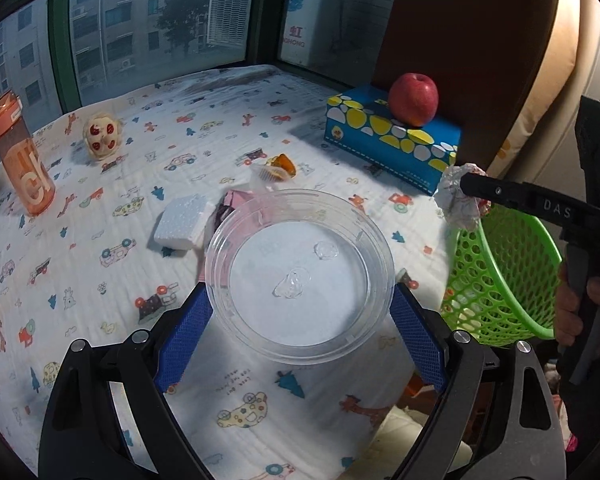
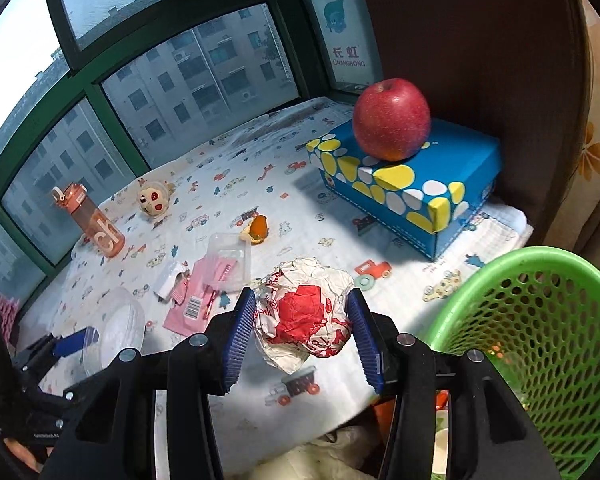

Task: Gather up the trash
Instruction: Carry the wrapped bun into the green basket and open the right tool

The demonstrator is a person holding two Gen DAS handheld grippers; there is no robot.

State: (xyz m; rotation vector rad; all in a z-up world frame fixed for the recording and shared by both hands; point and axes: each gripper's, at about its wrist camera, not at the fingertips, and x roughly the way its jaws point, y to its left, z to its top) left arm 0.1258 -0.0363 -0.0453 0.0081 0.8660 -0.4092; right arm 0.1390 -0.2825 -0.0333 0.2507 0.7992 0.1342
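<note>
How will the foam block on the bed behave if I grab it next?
The foam block looks like white expanded foam, so probably very light and easily crushed or dented by the fingers. It lies flat on the soft bedsheet, so it should not roll, though a push may simply slide it.

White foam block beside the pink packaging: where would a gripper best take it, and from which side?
Judging from the left wrist view, the white foam block lies flat, its broad top face up. Come down from above and close on its two short side faces; the right edge is crowded by the pink packaging, so span the other pair.
</note>
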